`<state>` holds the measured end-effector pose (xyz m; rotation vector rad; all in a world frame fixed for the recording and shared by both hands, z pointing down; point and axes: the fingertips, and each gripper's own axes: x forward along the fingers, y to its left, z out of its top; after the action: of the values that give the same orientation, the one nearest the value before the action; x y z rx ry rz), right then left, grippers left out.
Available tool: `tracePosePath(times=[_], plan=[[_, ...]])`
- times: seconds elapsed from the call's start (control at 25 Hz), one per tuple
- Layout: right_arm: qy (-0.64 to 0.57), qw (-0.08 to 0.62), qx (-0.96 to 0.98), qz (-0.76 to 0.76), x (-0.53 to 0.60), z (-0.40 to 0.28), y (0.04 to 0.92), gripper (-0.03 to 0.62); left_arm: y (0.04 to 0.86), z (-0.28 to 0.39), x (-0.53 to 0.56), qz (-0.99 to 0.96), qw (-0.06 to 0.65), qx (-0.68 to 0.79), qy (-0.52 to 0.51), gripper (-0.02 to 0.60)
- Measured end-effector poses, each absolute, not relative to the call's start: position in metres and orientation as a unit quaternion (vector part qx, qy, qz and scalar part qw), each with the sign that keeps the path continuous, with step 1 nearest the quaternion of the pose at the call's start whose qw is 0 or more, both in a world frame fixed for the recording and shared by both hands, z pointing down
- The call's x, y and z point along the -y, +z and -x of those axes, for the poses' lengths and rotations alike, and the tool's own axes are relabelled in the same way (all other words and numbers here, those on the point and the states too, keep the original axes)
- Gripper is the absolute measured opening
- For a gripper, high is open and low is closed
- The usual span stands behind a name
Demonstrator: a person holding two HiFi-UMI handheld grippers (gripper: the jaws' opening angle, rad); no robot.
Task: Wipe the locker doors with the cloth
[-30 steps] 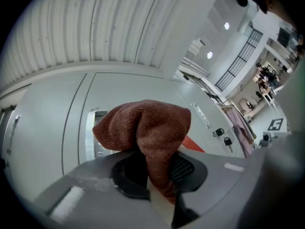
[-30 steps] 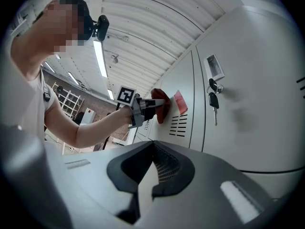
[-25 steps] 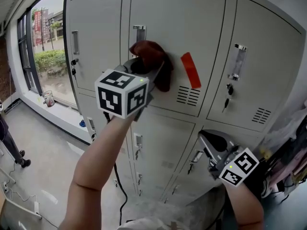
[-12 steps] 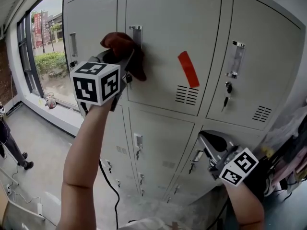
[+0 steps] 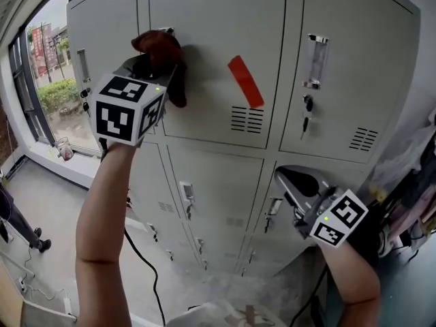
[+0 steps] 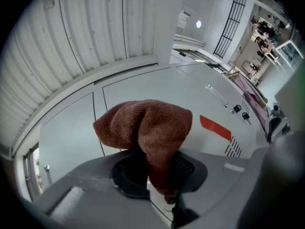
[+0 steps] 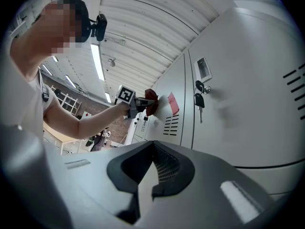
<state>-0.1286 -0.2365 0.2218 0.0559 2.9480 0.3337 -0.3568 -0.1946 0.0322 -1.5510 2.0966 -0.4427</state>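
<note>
A brown-red cloth (image 5: 161, 52) is bunched in my left gripper (image 5: 154, 65), which is shut on it and holds it against the upper middle locker door (image 5: 218, 26), near that door's left edge and small handle. In the left gripper view the cloth (image 6: 145, 125) hangs over the jaws of the left gripper (image 6: 159, 178) and covers their tips. A red tape strip (image 5: 244, 81) slants on the same door, to the right of the cloth. My right gripper (image 5: 291, 182) hangs low by the lower lockers, shut with nothing in it. The right gripper view shows the cloth (image 7: 151, 100) far off.
Grey lockers fill the wall; the right door has a key (image 5: 308, 118) and vent slots (image 5: 362, 139). A window (image 5: 41, 73) lies left, with a person's legs (image 5: 13, 216) on the floor below. A black cable (image 5: 146, 271) trails down under my left arm.
My left gripper has carried the cloth leftward and up across the upper door, from beside the red tape to the door's left edge. The right gripper has stayed put.
</note>
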Motion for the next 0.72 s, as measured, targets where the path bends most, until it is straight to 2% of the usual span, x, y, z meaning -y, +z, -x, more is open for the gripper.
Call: tracePosePath(times=[0.32, 0.48, 0.72], plan=[[0.117, 0.076, -0.99, -0.001, 0.237, 0.126, 0.219, 0.008, 0.062, 0.308, 0.233, 0.642, 0.205, -0.715, -0.184, 0.078], [0.139, 0.081, -0.987, -0.014, 0.234, 0.137, 0.204, 0.008, 0.053, 0.279, 0.239, 0.659, 0.235, -0.69, -0.186, 0.078], [0.144, 0.087, -0.986, -0.01, 0.233, 0.134, 0.194, 0.008, 0.049, 0.269, 0.237, 0.656, 0.245, -0.694, -0.166, 0.08]])
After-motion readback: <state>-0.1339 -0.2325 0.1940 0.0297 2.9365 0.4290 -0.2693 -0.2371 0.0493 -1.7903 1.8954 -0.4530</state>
